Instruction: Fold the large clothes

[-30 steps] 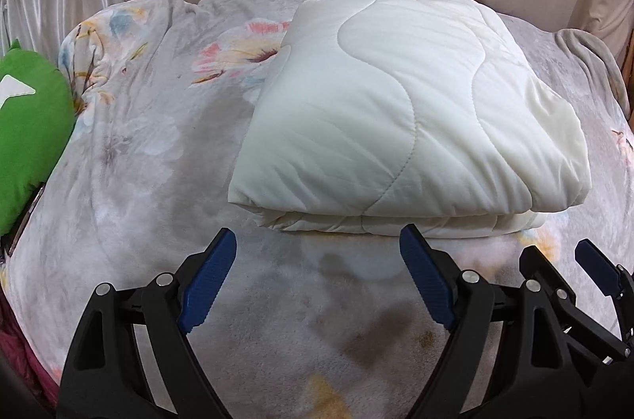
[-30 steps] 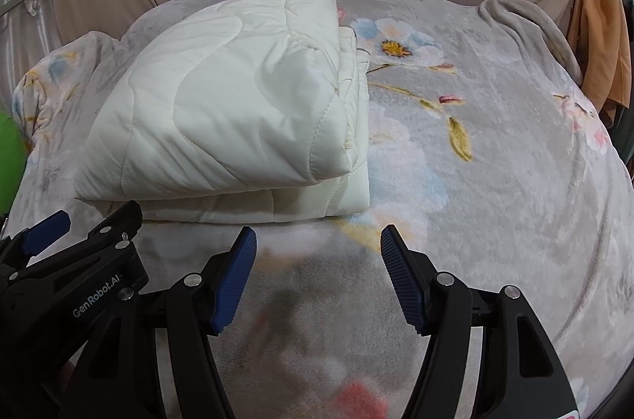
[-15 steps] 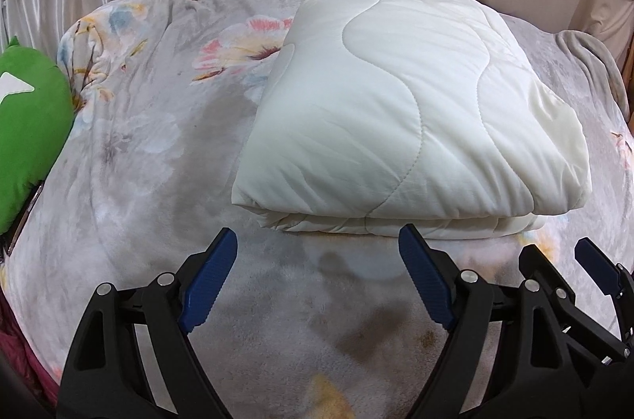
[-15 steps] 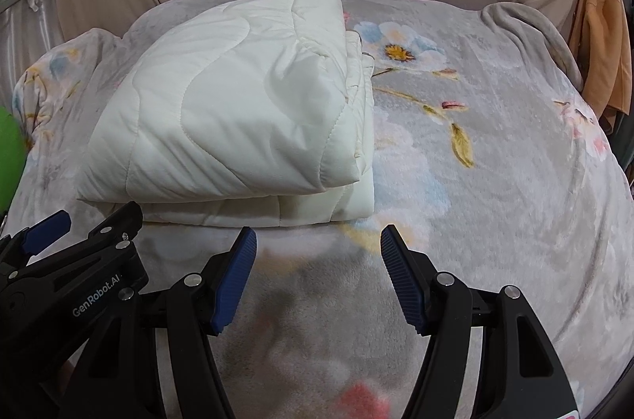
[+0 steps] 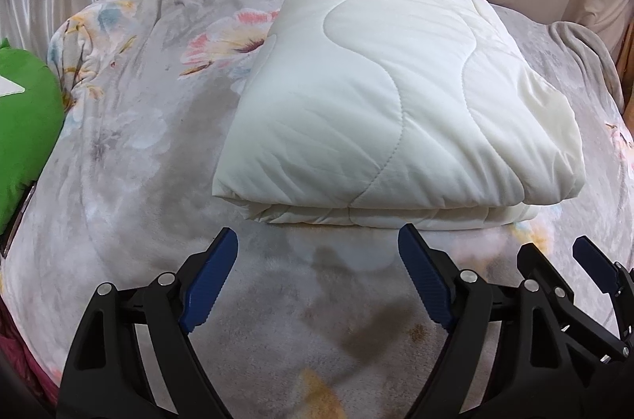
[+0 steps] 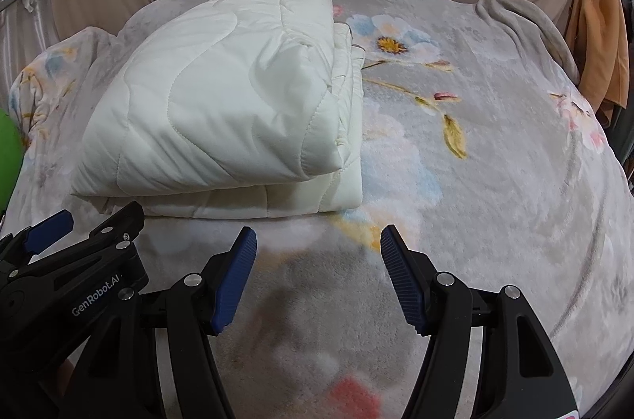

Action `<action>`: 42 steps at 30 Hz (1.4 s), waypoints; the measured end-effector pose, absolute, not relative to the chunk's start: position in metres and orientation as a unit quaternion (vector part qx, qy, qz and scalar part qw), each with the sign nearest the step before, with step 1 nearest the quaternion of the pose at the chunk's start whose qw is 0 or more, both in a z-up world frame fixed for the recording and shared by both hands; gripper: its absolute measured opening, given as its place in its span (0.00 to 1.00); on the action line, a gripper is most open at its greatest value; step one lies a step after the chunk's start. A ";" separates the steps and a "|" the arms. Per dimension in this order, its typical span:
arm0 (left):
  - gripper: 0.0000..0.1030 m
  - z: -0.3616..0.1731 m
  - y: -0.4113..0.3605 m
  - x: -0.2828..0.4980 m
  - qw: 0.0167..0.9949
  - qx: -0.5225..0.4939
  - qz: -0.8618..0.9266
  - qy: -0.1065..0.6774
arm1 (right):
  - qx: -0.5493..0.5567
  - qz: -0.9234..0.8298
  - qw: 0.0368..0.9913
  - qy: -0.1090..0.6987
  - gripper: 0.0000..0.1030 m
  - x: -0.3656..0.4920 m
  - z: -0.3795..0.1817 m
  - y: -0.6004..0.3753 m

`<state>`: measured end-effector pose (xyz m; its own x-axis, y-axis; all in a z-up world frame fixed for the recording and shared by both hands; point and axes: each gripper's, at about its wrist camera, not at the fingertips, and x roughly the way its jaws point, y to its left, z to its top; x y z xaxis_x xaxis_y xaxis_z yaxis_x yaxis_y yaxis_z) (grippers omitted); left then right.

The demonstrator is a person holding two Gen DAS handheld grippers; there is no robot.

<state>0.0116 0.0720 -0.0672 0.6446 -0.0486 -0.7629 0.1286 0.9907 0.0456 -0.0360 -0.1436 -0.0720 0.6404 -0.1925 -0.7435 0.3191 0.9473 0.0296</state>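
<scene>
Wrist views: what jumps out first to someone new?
A bulky cream quilted comforter, folded into a thick stack, sits mid-bed on the grey floral plush blanket. In front of it both tools hang open and empty: the left tool just short of the fold's near edge, the right tool over bare blanket beside the stack's corner. A bright green cushion pokes in at the left edge.

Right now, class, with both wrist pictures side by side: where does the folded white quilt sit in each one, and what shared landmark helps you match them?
Left wrist view: the quilt lies centre to right, beyond the open left gripper.
Right wrist view: the quilt lies left of centre, up and left of the open right gripper.
Shared landmark: the green cushion, at the left edge in both views.
</scene>
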 end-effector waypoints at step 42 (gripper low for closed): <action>0.79 -0.071 0.069 0.018 0.898 0.049 -0.046 0.435 | 0.080 -0.141 0.896 0.414 0.63 -0.033 -0.074 -0.147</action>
